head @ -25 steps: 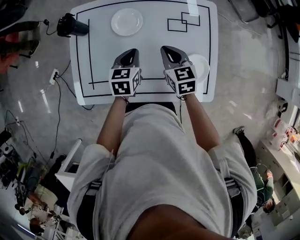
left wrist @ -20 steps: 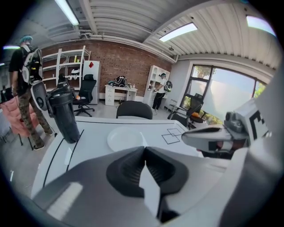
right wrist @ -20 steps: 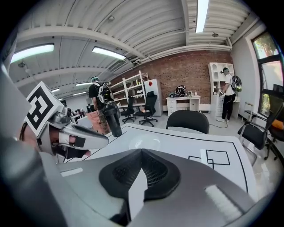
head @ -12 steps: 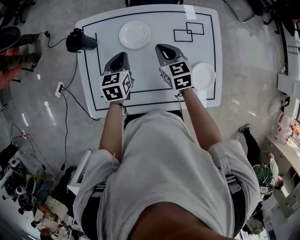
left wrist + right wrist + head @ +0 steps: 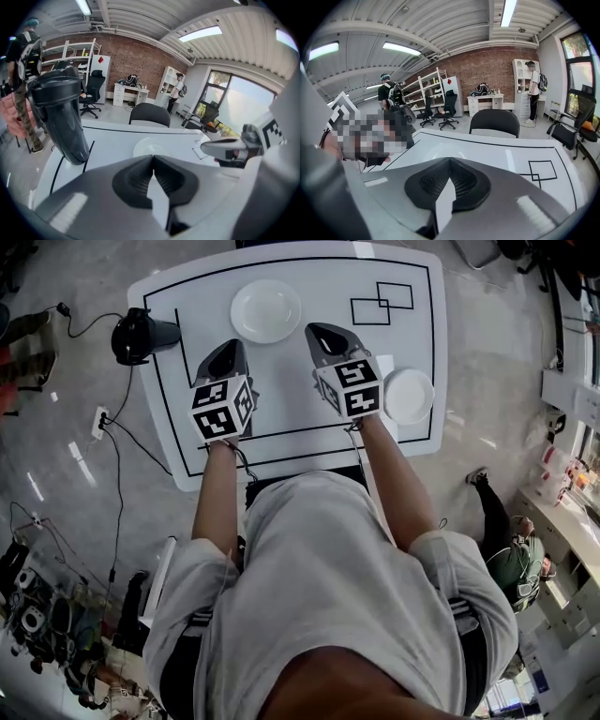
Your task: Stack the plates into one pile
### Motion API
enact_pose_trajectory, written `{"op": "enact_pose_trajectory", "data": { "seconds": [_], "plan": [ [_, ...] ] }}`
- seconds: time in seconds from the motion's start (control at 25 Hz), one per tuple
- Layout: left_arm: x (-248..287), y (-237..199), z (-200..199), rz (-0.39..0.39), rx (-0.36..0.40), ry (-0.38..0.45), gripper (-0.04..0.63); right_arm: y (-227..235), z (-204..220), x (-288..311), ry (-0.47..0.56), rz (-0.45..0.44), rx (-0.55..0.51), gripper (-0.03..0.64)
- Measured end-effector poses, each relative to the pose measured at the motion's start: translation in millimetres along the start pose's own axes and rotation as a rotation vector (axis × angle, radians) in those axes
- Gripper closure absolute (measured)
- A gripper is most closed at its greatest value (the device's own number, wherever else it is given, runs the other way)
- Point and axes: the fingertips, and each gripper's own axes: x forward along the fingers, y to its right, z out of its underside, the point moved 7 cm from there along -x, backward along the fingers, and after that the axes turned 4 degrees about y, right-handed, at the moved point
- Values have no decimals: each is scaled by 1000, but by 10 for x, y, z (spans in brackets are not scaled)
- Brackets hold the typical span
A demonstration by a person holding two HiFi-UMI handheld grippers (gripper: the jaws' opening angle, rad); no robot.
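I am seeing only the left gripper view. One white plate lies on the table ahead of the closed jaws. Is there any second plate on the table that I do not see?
Observer: Yes. The head view shows a second plate near the right edge of the table, just beside the right gripper.
Operator: Is the right gripper already holding something?
Observer: No. The right gripper view shows its jaws together, with nothing between them.
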Motion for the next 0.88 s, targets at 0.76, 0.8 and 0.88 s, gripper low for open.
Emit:
{"op": "enact_pose_trajectory", "data": {
  "seconds": [0.76,0.8,0.88],
  "plan": [
    [882,-565,-66,3,49,-156,549,294,149,818,-124,47,110,547],
    [895,-571,-47,7,34,-160,531,296,168,840,-132,41,119,544],
    [918,-584,-27,16,15,-173,503,306,195,880,-147,32,144,532]
  ]
}}
